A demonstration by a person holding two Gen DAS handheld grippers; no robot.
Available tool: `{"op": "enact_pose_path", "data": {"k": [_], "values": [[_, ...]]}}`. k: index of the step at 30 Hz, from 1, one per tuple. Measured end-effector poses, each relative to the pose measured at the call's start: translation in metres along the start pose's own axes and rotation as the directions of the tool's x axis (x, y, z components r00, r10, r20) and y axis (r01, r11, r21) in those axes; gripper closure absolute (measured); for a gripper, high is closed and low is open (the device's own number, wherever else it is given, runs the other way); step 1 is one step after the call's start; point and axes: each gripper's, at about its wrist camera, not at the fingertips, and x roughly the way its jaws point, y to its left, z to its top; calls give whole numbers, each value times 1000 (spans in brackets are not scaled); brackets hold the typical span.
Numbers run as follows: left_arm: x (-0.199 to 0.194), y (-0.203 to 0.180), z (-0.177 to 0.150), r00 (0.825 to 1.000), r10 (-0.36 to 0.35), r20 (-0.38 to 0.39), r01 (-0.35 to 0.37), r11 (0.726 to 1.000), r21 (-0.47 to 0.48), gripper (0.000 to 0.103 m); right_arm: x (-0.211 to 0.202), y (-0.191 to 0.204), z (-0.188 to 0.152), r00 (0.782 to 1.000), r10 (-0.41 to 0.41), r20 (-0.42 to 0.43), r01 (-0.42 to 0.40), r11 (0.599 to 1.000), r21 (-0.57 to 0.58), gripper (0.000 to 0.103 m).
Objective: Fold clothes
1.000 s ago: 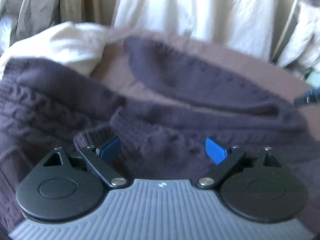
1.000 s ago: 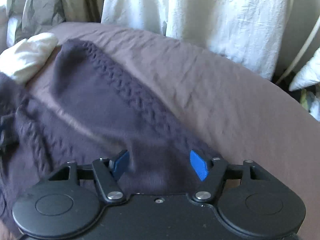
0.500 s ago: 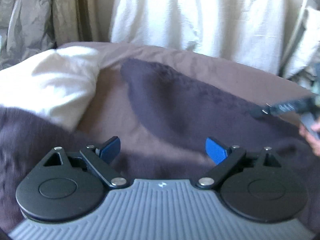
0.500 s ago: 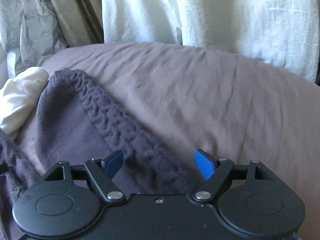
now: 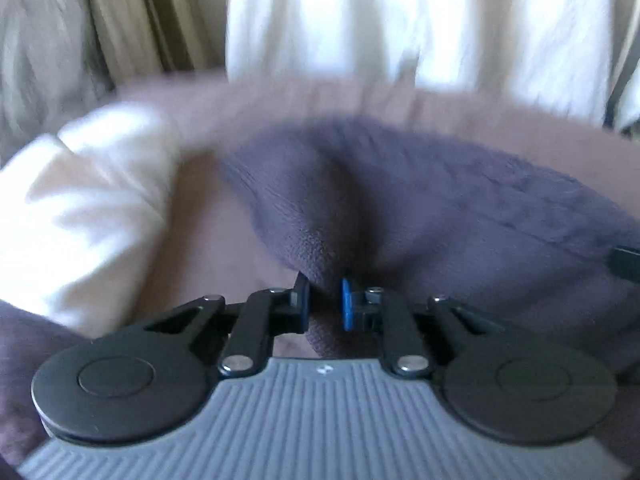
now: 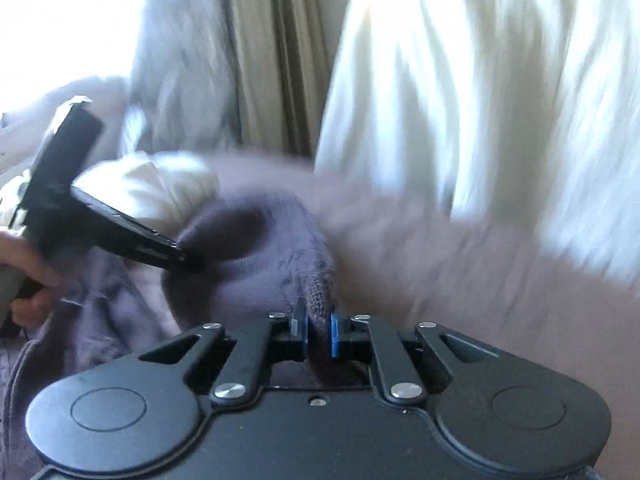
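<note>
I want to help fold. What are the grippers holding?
Both are closing on the purple sweater: left gripper and right gripper each pinch a bunched fold of its edge.

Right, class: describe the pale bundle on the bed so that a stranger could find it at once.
Start from the brown bedsheet below the white curtains. On its left side, beside the dark purple knitted sweater, lies the cream bundle. It is the only pale, smooth cloth resting on the bed; the sweater is dark and ribbed.

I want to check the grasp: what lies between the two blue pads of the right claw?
A fold of the dark purple knitted sweater fills the gap; the right claw is closing on it. The right wrist view shows this.
</note>
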Motion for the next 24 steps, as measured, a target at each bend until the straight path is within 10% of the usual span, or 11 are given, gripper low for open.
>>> {"op": "enact_pose_path", "data": {"k": [4,6,8,10,16,24], "values": [[-91,9,-51,969,-4,245,6,1000,-5,75,-88,70,-33,992,53,117,-21,965,-260,91],[-89,5,-81,993,-29,116,17,995,100,33,-115,94,-60,969,247,-5,-237,925,-298,90],[-72,4,-111,992,-9,-124,35,979,202,30,-123,113,-94,905,366,-217,-418,859,-296,91],[-70,18,-131,978,-25,-208,60,985,161,31,-117,127,-126,846,337,-414,-473,833,-288,89],[-98,43,-111,985,-124,-119,120,992,-36,27,-116,95,-113,828,388,-405,-395,916,70,62],[-111,21,-107,945,-299,-133,304,952,19,19,-54,84,-68,884,399,-243,-287,874,391,15]]}}
